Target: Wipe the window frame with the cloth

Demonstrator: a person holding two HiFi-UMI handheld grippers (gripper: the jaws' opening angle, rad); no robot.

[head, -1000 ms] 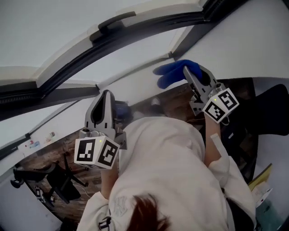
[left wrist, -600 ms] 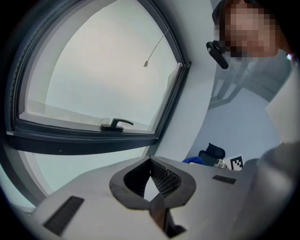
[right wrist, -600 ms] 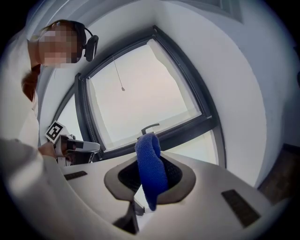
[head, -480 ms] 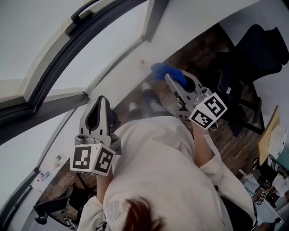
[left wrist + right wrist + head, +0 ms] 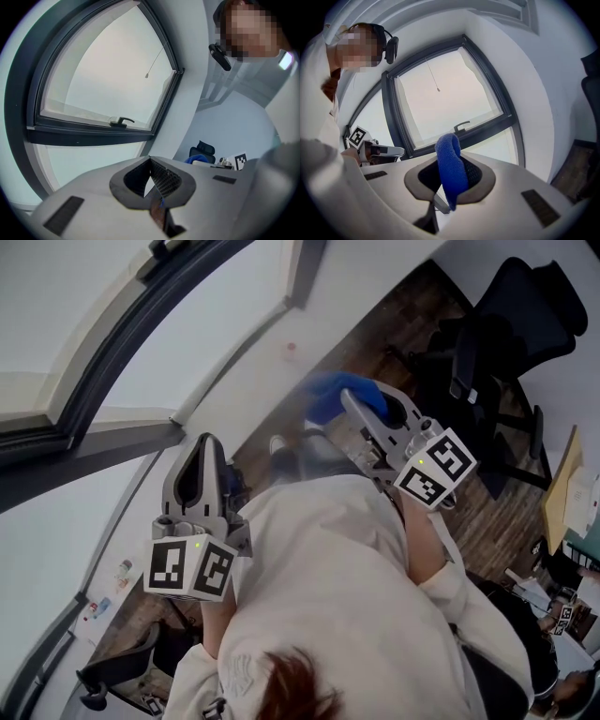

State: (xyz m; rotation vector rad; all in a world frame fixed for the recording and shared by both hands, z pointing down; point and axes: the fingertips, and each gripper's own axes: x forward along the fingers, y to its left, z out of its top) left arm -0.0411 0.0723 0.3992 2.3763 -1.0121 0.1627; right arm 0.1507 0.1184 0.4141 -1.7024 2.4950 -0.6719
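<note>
Fingers of right gripper (image 5: pixel 451 190) pinch the cloth (image 5: pixel 451 164), standing lengthwise toward the window frame (image 5: pixel 395 123) (left gripper (image 5: pixel 152 187) fingers closed).

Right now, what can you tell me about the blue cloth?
The blue cloth looks like nubby terry. It is folded into a narrow loop, pinched between the jaws of the right gripper, its rounded fold standing up past them and one end hanging below. It is held off the window frame, touching only the gripper.
</note>
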